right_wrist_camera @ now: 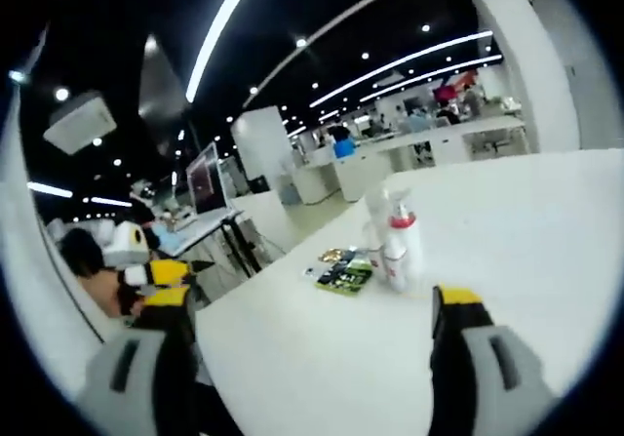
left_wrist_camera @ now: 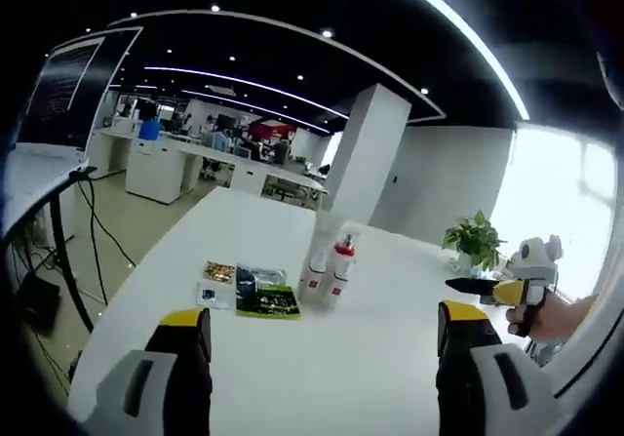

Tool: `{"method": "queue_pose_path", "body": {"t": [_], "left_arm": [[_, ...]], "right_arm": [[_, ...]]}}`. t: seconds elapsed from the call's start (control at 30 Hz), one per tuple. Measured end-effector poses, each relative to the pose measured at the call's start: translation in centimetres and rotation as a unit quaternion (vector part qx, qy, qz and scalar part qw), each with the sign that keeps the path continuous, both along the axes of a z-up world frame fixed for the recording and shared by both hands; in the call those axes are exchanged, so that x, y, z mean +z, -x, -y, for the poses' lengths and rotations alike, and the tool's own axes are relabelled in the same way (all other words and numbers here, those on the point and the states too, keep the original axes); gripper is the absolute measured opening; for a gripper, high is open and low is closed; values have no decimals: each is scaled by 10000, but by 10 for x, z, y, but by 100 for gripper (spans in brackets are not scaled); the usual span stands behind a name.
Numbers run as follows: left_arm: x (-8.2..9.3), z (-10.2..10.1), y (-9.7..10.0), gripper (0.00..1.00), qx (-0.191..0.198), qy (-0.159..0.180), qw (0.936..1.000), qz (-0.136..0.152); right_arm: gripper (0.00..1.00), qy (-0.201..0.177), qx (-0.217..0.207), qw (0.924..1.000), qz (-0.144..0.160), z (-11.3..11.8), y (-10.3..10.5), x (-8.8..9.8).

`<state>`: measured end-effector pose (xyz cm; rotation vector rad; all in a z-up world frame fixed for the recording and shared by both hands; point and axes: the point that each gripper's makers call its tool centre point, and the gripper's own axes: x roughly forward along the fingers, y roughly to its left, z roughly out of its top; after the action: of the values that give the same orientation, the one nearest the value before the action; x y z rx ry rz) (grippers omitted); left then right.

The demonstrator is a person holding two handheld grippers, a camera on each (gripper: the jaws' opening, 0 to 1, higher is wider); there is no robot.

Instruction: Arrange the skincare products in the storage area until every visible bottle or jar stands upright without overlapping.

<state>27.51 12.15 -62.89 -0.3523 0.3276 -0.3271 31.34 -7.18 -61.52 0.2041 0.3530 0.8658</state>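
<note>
Packets (left_wrist_camera: 252,293) beside 2 upright bottles (left_wrist_camera: 329,268) on table (left_wrist_camera: 322,377), both claws wide, unladen.

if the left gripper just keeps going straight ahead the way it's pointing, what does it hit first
Probably the two white bottles standing on the white table, just left of its line; depth is hard to judge. The left gripper is open, with bare tabletop before them.

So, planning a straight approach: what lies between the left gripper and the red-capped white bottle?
Bare white table lies between left gripper and bottle in the left gripper view.
</note>
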Motion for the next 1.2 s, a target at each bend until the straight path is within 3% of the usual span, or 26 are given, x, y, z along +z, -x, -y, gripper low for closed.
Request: {"method": "queue_pose_path", "body": {"t": [0.07,0.13,0.37,0.7,0.9,1.2], "left_arm": [[-2,7,5,100,-115,-146,9998,-40],[-2,9,6,100,-124,-141,9998,-47],[0,21,7,100,-472,-392,9981,-62],[6,22,-5,100,-431,-286,9987,-19],[11,19,-7,100,-321,-212,9992,98],[8,13,-5,100,-169,-237,9996,16]], "right_arm": [[99,-50,-7,10000,-13,3,3,0],[99,-375,-175,9991,-54,6,4,8],[99,-51,-146,9998,108,17,8,4],[99,-307,-572,9976,232,37,-6,20],[99,-208,-526,9981,225,35,-9,14],[99,-173,-558,9983,20,34,-9,7]]}}
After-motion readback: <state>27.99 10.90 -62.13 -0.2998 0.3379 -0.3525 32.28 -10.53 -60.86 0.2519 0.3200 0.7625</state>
